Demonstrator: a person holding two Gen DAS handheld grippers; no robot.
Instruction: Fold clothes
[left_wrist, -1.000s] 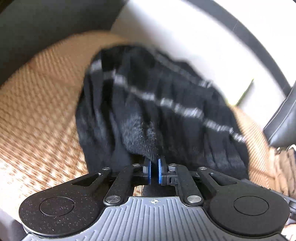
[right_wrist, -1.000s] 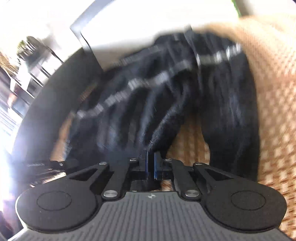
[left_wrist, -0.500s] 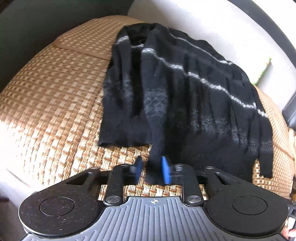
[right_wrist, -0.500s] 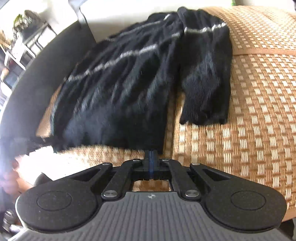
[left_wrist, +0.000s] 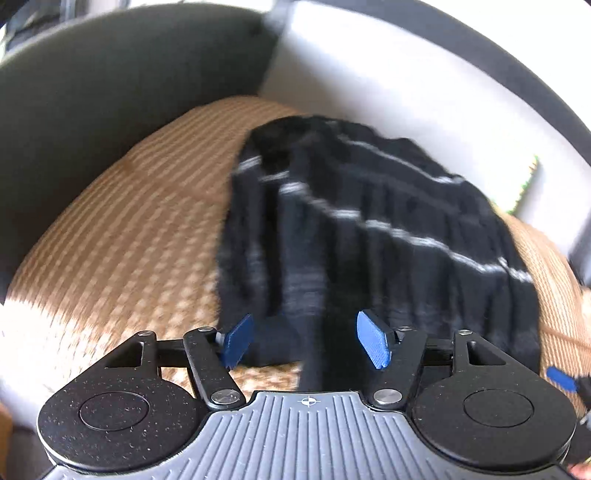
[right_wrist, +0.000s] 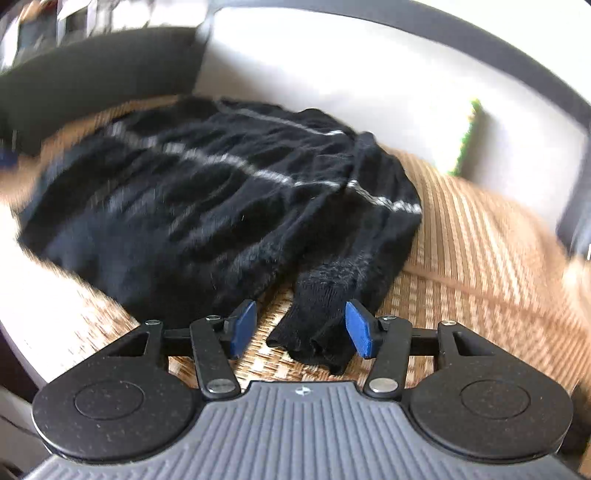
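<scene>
A black knit sweater (left_wrist: 369, 236) with thin white stripes lies spread on a woven tan seat mat (left_wrist: 122, 243). My left gripper (left_wrist: 306, 341) hovers at the sweater's near hem; its jaws are opening and the blue pads stand apart, with dark fabric lying between them untouched. In the right wrist view the sweater (right_wrist: 192, 199) lies with one sleeve folded alongside the body. The sleeve cuff (right_wrist: 317, 325) rests on the mat (right_wrist: 480, 251) between the blue pads of my right gripper (right_wrist: 301, 328), whose jaws are opening and do not press on it.
A dark sofa arm (left_wrist: 110, 92) curves round the left side. A white backrest (left_wrist: 406, 92) rises behind the sweater, with a small green thing (left_wrist: 524, 184) against it. The other gripper's blue pad (left_wrist: 561, 380) shows at the right edge.
Both grippers held the sweater's near edge a second ago and have let go; their pads now stand apart. The sweater went from hanging lifted to lying flat on the mat.
</scene>
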